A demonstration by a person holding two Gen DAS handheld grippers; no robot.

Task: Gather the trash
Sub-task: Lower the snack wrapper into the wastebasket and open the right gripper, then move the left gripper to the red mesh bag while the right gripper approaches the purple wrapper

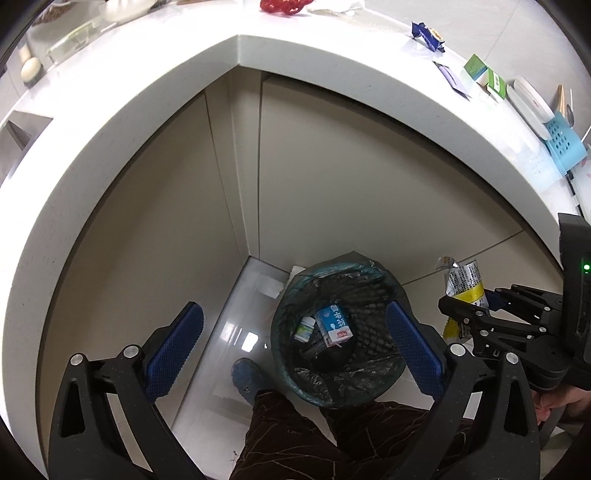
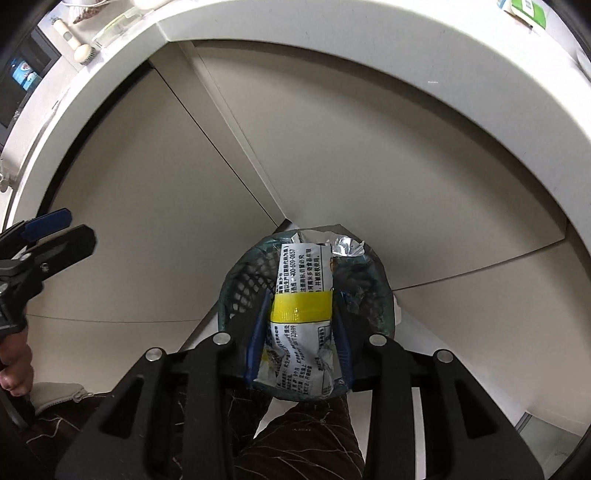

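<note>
Trash, a crinkled silver foil wrapper with a yellow band (image 2: 301, 310), sits clamped between the right gripper (image 2: 301, 332) blue pads, above the round black mesh bin with plastic liner (image 1: 334, 332) on glossy floor tiles (image 1: 236, 332). Left gripper (image 1: 295, 343) stands wide apart, holding nothing.

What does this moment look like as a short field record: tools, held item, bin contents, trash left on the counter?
right tool: shut on snack wrapper, silver with a yellow band, held above the trash bin
left tool: open, holding nothing, above the bin
bin: mesh basket with a plastic liner, on the floor in the cabinet corner
bin contents: blue and white carton, small white bottle
still on counter: blue wrapper, green and white box
step state: wrapper not yet released
</note>
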